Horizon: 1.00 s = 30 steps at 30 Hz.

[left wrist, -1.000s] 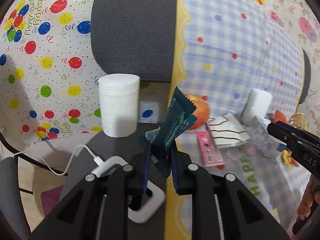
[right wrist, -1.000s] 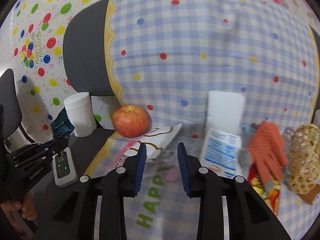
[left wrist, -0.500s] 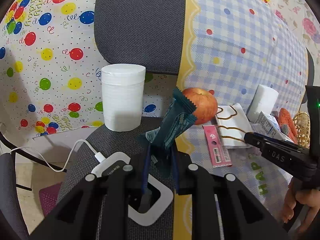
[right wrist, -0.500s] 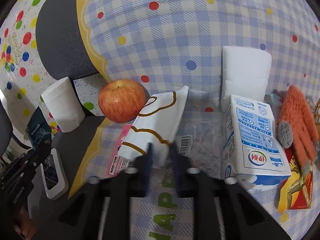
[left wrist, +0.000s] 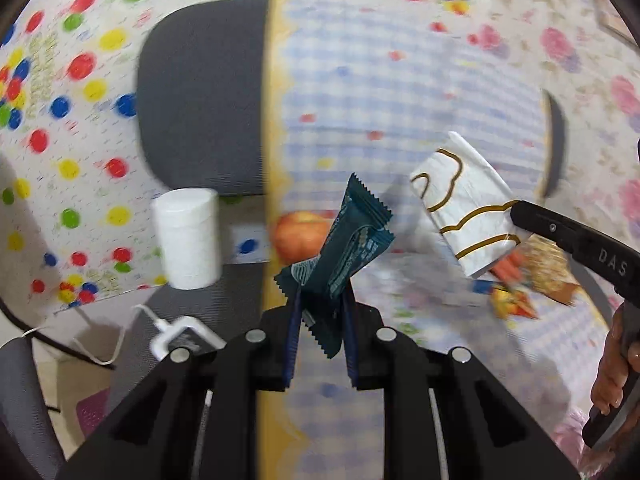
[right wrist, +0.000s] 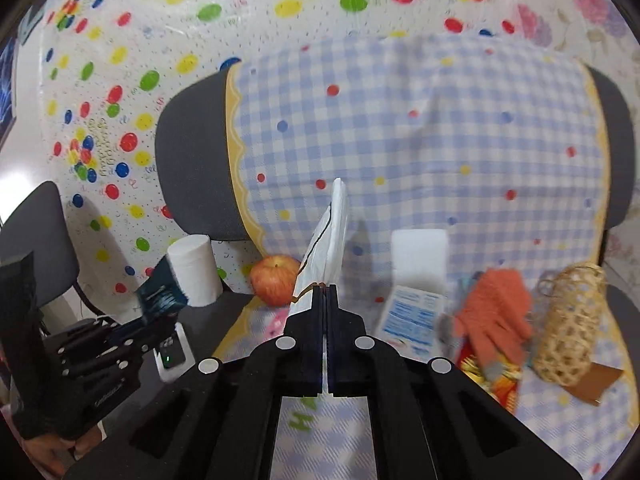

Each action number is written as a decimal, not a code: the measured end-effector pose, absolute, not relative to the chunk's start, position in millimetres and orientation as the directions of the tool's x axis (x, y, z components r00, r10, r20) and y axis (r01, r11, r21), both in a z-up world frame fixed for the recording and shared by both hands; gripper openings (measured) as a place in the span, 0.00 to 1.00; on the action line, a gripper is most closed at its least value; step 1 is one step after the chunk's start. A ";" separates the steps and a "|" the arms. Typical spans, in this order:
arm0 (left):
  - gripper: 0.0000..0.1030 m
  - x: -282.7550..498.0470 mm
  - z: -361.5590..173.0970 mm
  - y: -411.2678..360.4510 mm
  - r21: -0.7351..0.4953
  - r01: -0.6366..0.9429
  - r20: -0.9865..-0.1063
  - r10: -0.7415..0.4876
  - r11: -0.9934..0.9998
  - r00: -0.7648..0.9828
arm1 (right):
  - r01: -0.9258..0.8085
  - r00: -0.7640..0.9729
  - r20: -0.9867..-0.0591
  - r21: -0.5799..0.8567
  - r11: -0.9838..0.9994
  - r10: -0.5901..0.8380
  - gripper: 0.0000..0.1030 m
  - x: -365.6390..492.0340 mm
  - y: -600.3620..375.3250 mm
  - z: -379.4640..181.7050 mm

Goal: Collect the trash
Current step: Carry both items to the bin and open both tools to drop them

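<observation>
My left gripper is shut on a dark teal snack wrapper and holds it upright above the seat. My right gripper is shut on a white wrapper with a brown wavy line, lifted off the checked cloth. The same white wrapper shows in the left wrist view, hanging from the right gripper's fingers. The left gripper with the teal wrapper shows at the left of the right wrist view.
On the checked cloth lie an apple, a milk carton, a white block, an orange glove and a woven basket. A white roll and a white charger sit on the grey chair.
My right gripper closed on the white wrapper and lifted it off the cloth. My left gripper rose and pulled back with the teal wrapper still in it.
</observation>
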<state>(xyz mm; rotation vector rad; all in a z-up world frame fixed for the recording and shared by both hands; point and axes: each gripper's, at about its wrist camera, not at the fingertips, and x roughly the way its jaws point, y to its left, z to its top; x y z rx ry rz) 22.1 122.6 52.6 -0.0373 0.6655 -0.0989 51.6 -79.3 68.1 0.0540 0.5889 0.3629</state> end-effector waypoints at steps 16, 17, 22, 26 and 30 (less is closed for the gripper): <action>0.17 -66.6 27.3 -65.3 -0.105 0.528 -0.619 -0.471 0.842 0.628 | 0.019 0.835 -0.549 0.087 0.996 0.032 0.02 -117.4 -243.8 44.5; 0.17 -73.1 24.9 -79.3 -0.118 0.560 -0.619 -0.502 0.820 0.604 | 0.047 0.834 -0.551 0.078 0.996 0.004 0.02 -128.9 -251.6 42.6; 0.17 -99.1 16.0 -125.3 -0.140 0.666 -0.623 -0.587 0.733 0.516 | 0.180 0.811 -0.573 0.056 0.982 -0.116 0.02 -180.0 -286.7 32.9; 0.17 -122.5 4.3 -160.2 -0.140 0.733 -0.628 -0.632 0.666 0.454 | 0.272 0.784 -0.588 0.036 0.962 -0.200 0.02 -212.9 -307.8 25.4; 0.17 -139.2 -5.8 -186.0 -0.143 0.774 -0.630 -0.660 0.617 0.409 | 0.351 0.757 -0.594 0.017 0.936 -0.273 0.02 -245.7 -323.5 17.9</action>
